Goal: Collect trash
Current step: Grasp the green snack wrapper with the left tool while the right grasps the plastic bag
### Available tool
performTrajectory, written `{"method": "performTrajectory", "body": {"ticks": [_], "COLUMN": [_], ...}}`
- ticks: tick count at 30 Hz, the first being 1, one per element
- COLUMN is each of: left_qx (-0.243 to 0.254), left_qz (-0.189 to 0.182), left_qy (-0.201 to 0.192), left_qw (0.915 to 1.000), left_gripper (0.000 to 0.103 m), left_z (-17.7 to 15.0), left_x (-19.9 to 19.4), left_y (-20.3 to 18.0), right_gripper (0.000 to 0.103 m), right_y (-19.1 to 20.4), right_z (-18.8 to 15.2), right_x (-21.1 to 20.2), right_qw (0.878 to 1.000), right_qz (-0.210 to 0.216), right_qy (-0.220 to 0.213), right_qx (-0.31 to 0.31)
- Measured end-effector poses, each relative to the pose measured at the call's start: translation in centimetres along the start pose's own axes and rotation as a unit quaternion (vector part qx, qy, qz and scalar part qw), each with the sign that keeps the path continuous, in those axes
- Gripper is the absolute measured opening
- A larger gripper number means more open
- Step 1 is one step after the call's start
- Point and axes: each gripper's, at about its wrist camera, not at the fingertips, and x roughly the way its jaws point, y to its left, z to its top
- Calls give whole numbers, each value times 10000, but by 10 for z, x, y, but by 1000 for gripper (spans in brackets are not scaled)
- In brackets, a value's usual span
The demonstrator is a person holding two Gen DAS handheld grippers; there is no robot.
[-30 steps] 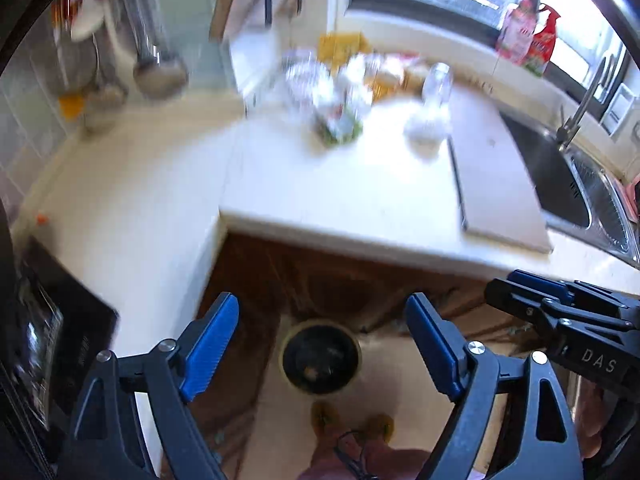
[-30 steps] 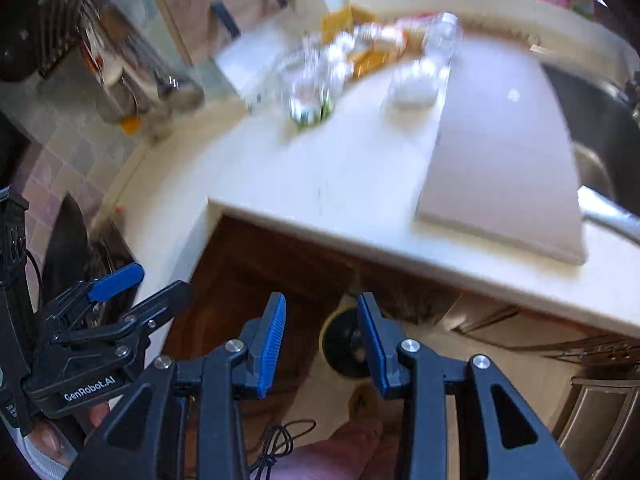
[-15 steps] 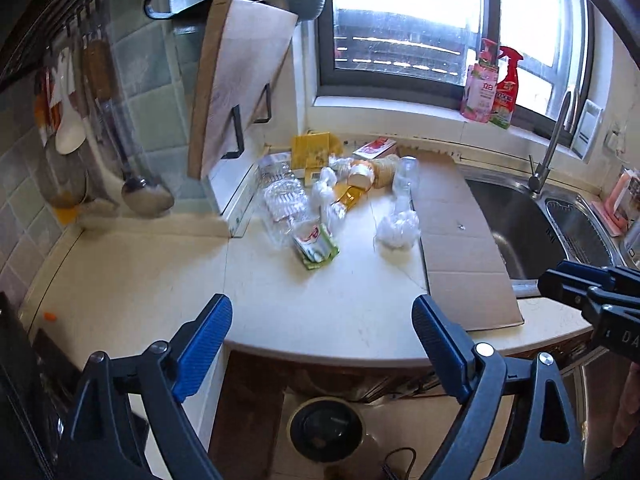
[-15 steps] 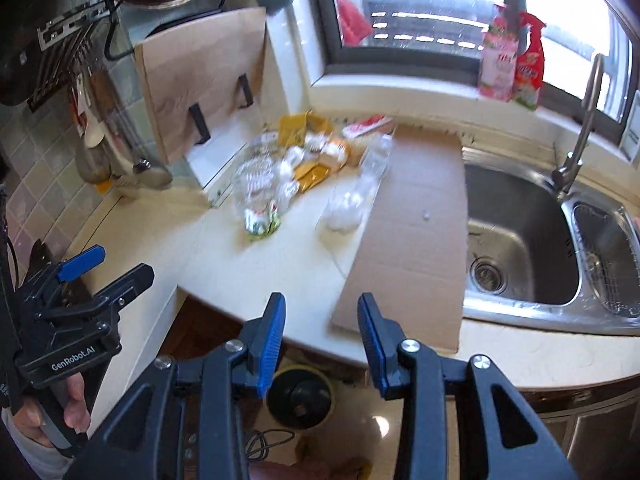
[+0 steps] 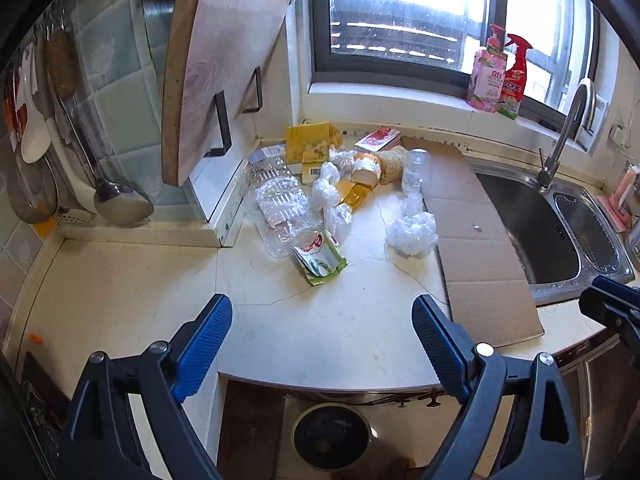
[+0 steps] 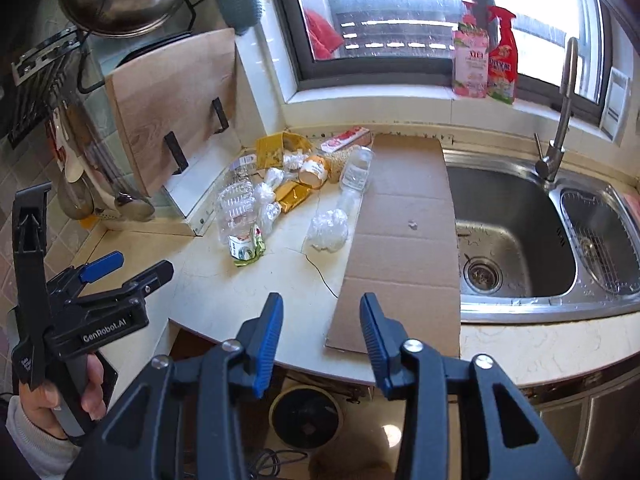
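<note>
Both of my tools hang over the near edge of the counter [image 5: 352, 344], aimed down and forward at the litter. The left gripper [image 5: 322, 344] stands wide, nothing between its blue pads. The right gripper [image 6: 320, 332] stands at a middling gap, also empty; its jaws have just been opening, which I read as readying for a pick.

The trash lies heaped toward the back corner of the counter, well apart from either tool: a crushed clear bottle [image 5: 280, 216], a green wrapper [image 5: 320, 260] nearest me, a balled plastic bag [image 5: 412, 232], a yellow carton [image 5: 308, 148] against the wall, and a small upright bottle [image 5: 416, 168] at the edge of the cardboard sheet [image 5: 476, 248]. The sheet lies flat between heap and sink [image 6: 512, 232].

The bin [image 5: 330, 436] sits on the floor just below the counter's edge, so each piece need only be carried back and dropped. Nothing is held; I judge the green wrapper the easiest first reach.
</note>
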Motion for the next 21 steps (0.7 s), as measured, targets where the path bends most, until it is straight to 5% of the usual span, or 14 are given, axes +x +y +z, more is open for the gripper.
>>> {"method": "performTrajectory", "body": {"ticks": [7,21], "left_qx": [-637,-1960], "left_qz": [87,97], "left_qy": [386,1248], "left_qw": [9972,9726], "left_gripper": [90,90], "left_z": [3,19], "left_x": [43,166], "left_y": [28,59], "right_gripper": [51,51], "right_y": [-14,-35], "right_z": [15,86], "right_x": [49,192], "right_qw": [9983,9852], "right_qz": [372,1112], "right_qy": [434,1299], "right_qx": [90,-102]}}
